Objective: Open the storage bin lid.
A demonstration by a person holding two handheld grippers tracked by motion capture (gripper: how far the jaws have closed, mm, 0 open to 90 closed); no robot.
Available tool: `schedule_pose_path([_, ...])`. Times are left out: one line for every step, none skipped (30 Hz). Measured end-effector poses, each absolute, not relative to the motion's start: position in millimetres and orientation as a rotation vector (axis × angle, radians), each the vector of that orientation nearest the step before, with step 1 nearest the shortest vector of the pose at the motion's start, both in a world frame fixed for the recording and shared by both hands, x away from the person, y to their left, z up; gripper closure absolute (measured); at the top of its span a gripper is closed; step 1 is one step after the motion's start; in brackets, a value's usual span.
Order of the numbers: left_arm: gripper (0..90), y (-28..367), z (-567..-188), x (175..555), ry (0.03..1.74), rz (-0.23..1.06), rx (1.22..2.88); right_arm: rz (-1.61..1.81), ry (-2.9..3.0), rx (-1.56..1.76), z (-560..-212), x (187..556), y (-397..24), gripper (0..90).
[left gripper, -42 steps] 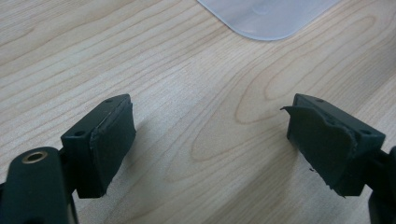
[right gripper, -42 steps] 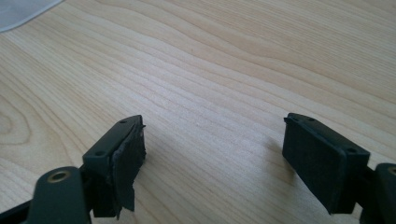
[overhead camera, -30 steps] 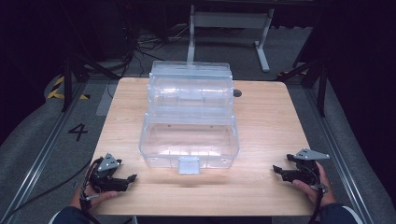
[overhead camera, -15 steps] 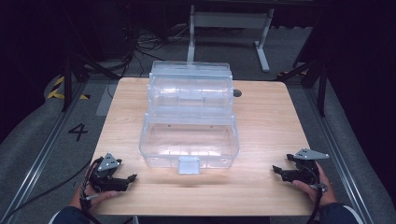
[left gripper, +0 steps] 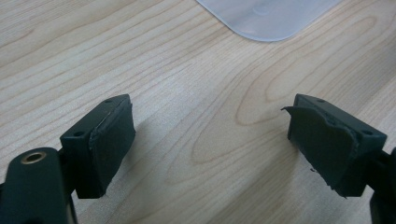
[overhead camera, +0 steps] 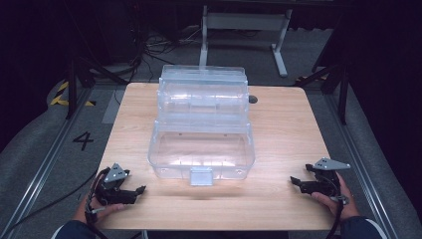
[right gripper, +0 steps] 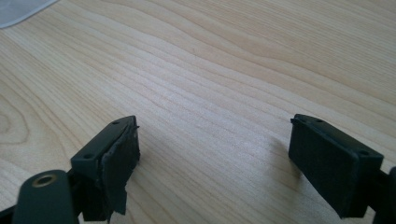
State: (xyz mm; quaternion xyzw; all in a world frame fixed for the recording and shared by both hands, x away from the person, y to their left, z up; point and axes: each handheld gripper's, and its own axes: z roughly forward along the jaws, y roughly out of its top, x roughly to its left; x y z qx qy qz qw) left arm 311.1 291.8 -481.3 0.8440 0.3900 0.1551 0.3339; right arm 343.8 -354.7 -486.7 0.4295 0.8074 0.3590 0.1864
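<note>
Nothing has shifted over the last second: both hands rest at the near corners, so work on the clear, ribbed plastic storage box [overhead camera: 201, 129] (open, mid-table, latch tab facing near) looks not yet begun. The left gripper [overhead camera: 133, 191] and right gripper [overhead camera: 297, 182] have jaws wide apart, empty, worn black pads above the pale wood-grain table [overhead camera: 283, 124]

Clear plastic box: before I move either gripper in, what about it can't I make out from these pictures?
- Clear plastic box: contents and dividers unreadable in the high view; transparent walls overlap and glare.
- Front latch: too small to tell whether fastened.
- Left gripper view: just a box corner, cut off by the top edge.
- Dark item behind the box: partly hidden.
</note>
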Motion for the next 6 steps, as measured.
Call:
schedule_pose_path([15.3,291.7,-481.3,311.0,1.020,0.405,2.203,1.011,2.273,1.209,-486.7,343.8,-354.7,16.5])
schedule_pose_path([15.2,291.6,-481.2,310.9,1.023,0.408,2.203,1.011,2.274,1.209,-486.7,343.8,-354.8,16.4])
schedule_pose_path([15.3,291.6,-480.9,310.8,1.022,0.413,2.208,1.011,2.274,1.209,-486.7,343.8,-354.8,16.4])
schedule_pose_path([15.3,291.1,-481.2,310.1,1.033,0.408,2.202,1.012,2.275,1.209,-486.7,343.9,-354.8,16.4])
schedule_pose_path([15.2,291.0,-481.2,310.1,1.034,0.409,2.202,1.009,2.276,1.206,-486.7,344.0,-354.9,16.4])
schedule_pose_path([15.3,291.0,-481.2,310.1,1.034,0.410,2.202,1.008,2.276,1.205,-486.8,344.0,-354.9,16.4])
